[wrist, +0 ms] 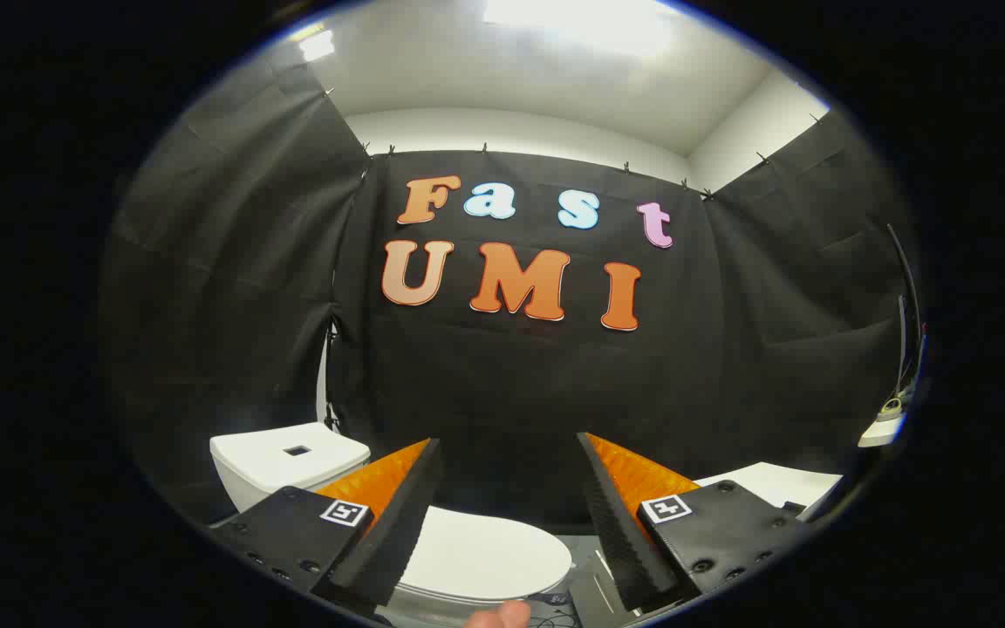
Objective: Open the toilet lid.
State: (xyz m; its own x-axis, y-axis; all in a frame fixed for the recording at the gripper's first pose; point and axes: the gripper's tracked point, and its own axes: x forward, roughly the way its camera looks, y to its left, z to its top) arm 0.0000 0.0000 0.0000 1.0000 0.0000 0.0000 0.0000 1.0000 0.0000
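A: Looking along the fingers (398, 523), what is seen of the gripper (511, 515)?

B: The jaws are held wide apart, and nothing is gripped between them. One finger is seen at the lower left of the frame, the other at the lower right.

A: Where is the lid (485, 554) found?

B: It is seen low in the frame, between the fingers and partly hidden behind the left one. It is lying flat and closed on the toilet. It is not touched by either finger, so far as can be told.

A: And the tank (284, 462)?

B: It is placed at the lower left, beyond the left finger, with a small dark button on its top.

A: What else is shown?

B: A fingertip (502, 615) of a person is glimpsed at the bottom edge, just below the lid. A white surface (773, 484) is seen at the lower right, behind the right finger. The black cloth (511, 384) is hung across the middle of the frame, and a white ceiling (511, 78) with a bright light is seen at the top.
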